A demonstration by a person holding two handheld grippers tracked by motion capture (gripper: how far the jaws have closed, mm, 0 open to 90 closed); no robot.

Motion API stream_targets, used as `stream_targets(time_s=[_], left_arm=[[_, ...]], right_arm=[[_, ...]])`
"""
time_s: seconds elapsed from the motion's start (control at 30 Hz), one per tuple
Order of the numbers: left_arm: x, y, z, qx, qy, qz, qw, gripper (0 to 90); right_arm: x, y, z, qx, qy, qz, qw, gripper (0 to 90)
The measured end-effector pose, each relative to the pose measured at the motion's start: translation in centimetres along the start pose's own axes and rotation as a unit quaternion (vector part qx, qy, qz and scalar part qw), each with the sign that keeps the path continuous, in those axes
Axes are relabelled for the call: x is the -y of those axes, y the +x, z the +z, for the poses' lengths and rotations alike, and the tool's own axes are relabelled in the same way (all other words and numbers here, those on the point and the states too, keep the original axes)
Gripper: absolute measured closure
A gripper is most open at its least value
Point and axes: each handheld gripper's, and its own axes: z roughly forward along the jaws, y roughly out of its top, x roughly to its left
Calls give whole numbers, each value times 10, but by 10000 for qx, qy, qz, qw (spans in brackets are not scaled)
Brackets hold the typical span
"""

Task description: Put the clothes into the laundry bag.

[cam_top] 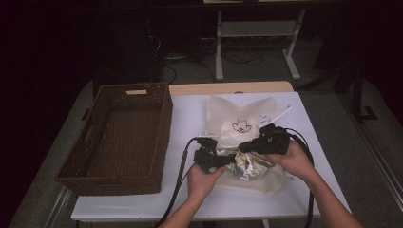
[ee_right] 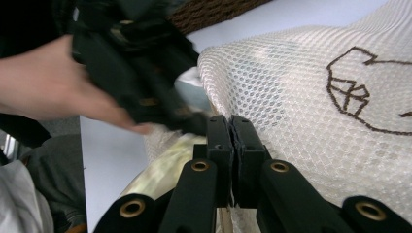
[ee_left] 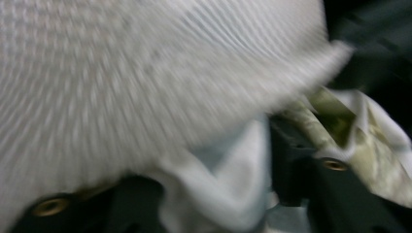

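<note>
A white mesh bag [cam_top: 242,121] with a dark stitched animal face lies on the table; its weave spreads across the right gripper view [ee_right: 291,87] and blurs in the left gripper view [ee_left: 121,73]. A crumpled green-and-white patterned cloth [cam_top: 247,166] sits at the bag's near end, between the hands. My right gripper [ee_right: 232,126] is shut, with the bag's edge pinched between its jaws. My left gripper [cam_top: 228,159] reaches in from the left; its jaws [ee_left: 194,184] stand apart with pale cloth bunched loosely between them and the patterned cloth [ee_left: 369,145] beside the right jaw.
A dark woven basket [cam_top: 166,118] with nothing visible inside stands on the left of the white table [cam_top: 190,114]. Cables trail from both grippers toward the near edge. Beyond the table is a dark floor with desk legs.
</note>
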Motion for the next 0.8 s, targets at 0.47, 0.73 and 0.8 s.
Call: stream_targets(time_s=[0.47,0.73,0.8], left_arm=[[35,-14,-30,264,318,-270,9988,279],[14,-16,14,191,-144,-52,9997,766],[5,-18,19,36,-253,-15,9997,785]], right_arm=[[-1,-4,1,100,31,62,9999,875],[-2,0,-1,124,11,3,9999,875],[-3,0,-4,127,-31,-4,9999,876]])
